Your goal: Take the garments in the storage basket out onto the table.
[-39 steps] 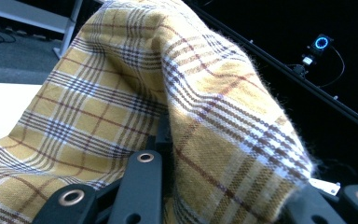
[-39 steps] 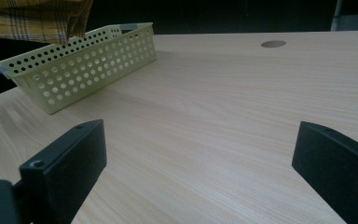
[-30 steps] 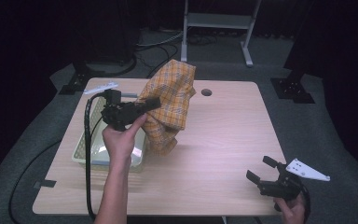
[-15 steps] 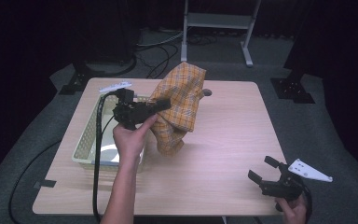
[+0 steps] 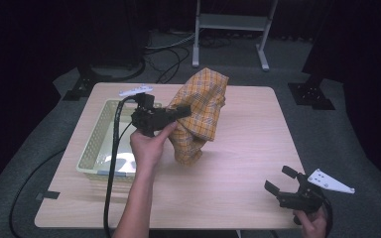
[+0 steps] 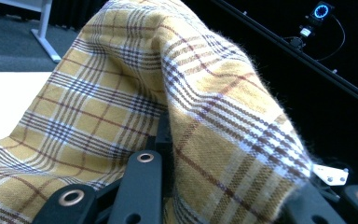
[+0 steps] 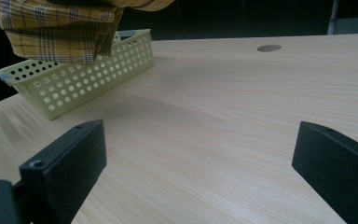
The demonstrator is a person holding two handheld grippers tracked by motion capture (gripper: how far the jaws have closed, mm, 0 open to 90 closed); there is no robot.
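A yellow plaid cloth [image 5: 203,106] hangs bunched from my left gripper [image 5: 181,111], which is shut on its upper part above the table's middle. In the left gripper view the cloth [image 6: 121,93] drapes over both black jaws and hides their tips. Its lower end [image 7: 60,32] dangles beside the pale green perforated basket [image 5: 96,144], clear of the tabletop. My right gripper [image 5: 279,179] rests low near the table's front right corner. It is open, with nothing between its jaws [image 7: 200,163].
The basket [image 7: 84,74] stands on the left half of the wooden table [image 5: 248,148]. A cable hole [image 7: 269,48] sits near the far edge. A metal stand [image 5: 230,22] and floor cables lie beyond the table. Dark surroundings.
My left hand has carried the cloth to the right, from over the basket's edge towards the table's middle. The right gripper has stayed put.
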